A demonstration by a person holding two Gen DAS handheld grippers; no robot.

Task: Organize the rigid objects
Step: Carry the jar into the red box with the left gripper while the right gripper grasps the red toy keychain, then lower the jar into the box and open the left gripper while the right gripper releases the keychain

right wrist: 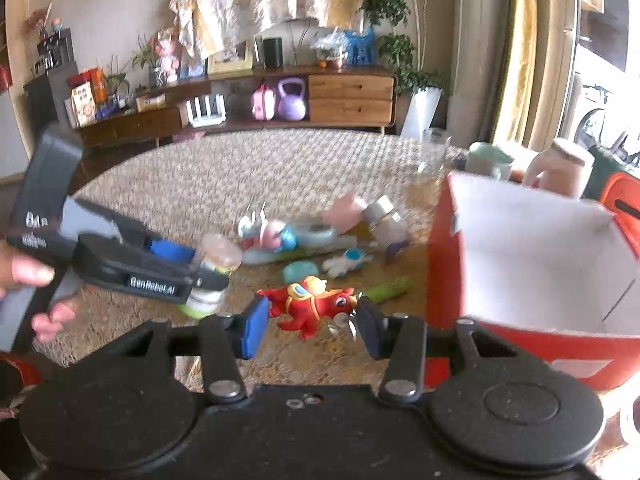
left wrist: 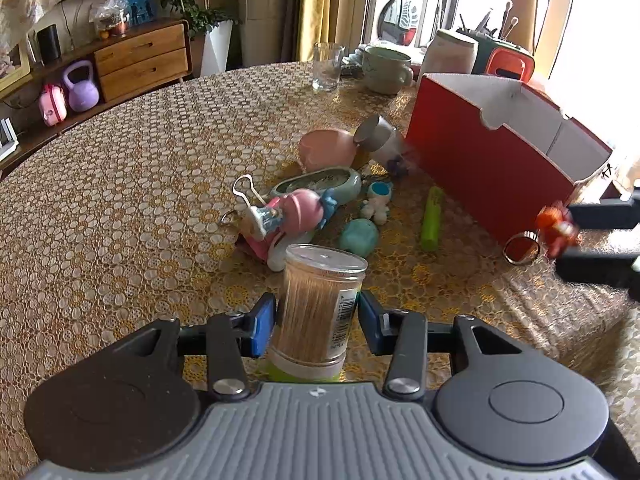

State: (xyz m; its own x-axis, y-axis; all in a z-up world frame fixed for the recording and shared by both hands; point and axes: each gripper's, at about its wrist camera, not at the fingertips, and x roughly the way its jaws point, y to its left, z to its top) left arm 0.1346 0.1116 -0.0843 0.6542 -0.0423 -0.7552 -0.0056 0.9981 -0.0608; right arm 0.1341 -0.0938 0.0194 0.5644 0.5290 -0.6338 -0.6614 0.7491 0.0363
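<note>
My left gripper (left wrist: pixel 316 320) is shut on a clear toothpick jar (left wrist: pixel 320 300) with a green base, held upright above the patterned tablecloth (left wrist: pixel 140 200). The right wrist view shows that gripper (right wrist: pixel 212 272) from the side, held by a hand (right wrist: pixel 24 276). My right gripper (right wrist: pixel 312 326) is shut on a red toy horse keychain (right wrist: pixel 312 304), lifted off the table just left of the open red box (right wrist: pixel 540 240). In the left wrist view the same toy (left wrist: pixel 556 228) and its metal ring (left wrist: pixel 520 248) hang in front of the box (left wrist: pixel 480 160), which looks empty inside.
A loose pile lies mid-table: a pink doll (left wrist: pixel 288 212), a teal dish (left wrist: pixel 320 184), a metal-lidded jar (left wrist: pixel 380 136), a small astronaut (left wrist: pixel 376 200), a teal egg (left wrist: pixel 358 236), a green tube (left wrist: pixel 432 220) and a binder clip (left wrist: pixel 244 192). A glass (left wrist: pixel 328 66) and mug (left wrist: pixel 386 70) stand behind.
</note>
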